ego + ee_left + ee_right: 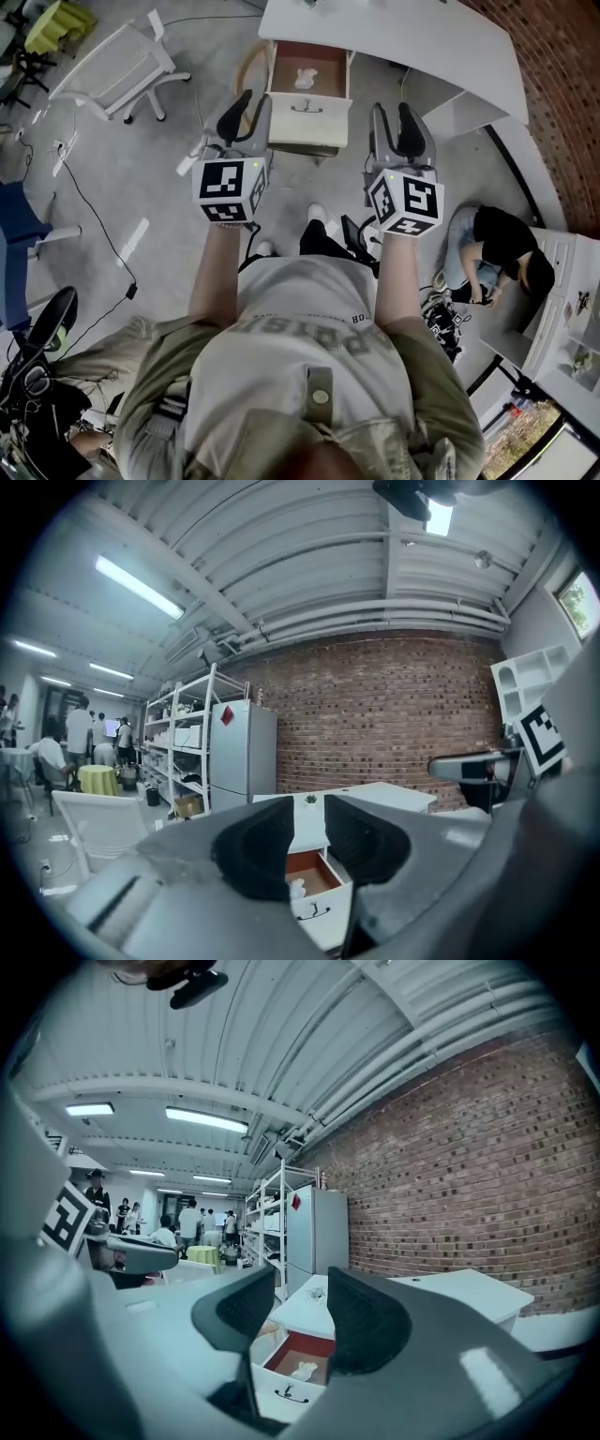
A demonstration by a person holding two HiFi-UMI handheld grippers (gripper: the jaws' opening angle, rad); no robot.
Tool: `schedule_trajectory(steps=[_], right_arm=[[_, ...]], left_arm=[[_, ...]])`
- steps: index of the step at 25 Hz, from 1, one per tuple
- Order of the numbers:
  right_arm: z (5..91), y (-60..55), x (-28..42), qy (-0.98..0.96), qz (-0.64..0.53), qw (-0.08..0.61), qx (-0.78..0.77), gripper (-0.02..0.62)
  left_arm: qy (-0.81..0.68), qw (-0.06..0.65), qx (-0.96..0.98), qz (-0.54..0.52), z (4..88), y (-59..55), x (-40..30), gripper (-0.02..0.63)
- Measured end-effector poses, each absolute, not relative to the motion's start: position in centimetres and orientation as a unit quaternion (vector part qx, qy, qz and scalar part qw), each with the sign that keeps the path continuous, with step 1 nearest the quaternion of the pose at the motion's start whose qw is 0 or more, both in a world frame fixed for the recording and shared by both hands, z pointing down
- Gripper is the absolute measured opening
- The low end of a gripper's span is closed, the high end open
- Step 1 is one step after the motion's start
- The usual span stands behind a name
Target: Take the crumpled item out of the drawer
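Brick wall (pixel 394 714) backs the white desk (pixel 422 47), whose drawer (pixel 323 117) stands open with the crumpled item (pixel 306 79) inside. Flanking the drawer's front, the left hand-held gripper (pixel 248 117) and right hand-held gripper (pixel 396 127) hover, jaws apart, empty.

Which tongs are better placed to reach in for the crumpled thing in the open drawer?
Left, probably. Both tongs are open and empty, but the left tongs hang right beside the drawer, nearer the crumpled item than the right tongs.
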State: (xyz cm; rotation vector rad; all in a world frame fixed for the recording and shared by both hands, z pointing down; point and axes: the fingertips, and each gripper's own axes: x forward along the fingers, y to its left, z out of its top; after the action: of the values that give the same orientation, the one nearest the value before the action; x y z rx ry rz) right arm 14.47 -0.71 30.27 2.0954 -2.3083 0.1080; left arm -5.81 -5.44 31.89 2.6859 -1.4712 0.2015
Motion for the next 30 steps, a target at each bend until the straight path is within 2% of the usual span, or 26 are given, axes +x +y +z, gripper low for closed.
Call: schedule_trajectory(steps=[13, 22, 30], right_arm=[[30.1, -8.7, 21.5, -0.783, 0.042, 0.006, 0.621, 0.186], [33.8, -11.7, 21.5, -0.788, 0.079, 0.02, 0.61, 0.186], [35.7, -16.6, 20.6, -0.785, 0.086, 0.047, 0.611, 0.186]], left_arm=[[-0.549, 0.03, 0.831, 0.087, 31.2, -10.3, -1.2, 0.15], [-0.566, 0.058, 0.812, 0.131, 34.7, -11.9, -2.7, 0.16], [-0.562, 0.081, 0.815, 0.121, 36.6, -16.9, -3.3, 0.172]])
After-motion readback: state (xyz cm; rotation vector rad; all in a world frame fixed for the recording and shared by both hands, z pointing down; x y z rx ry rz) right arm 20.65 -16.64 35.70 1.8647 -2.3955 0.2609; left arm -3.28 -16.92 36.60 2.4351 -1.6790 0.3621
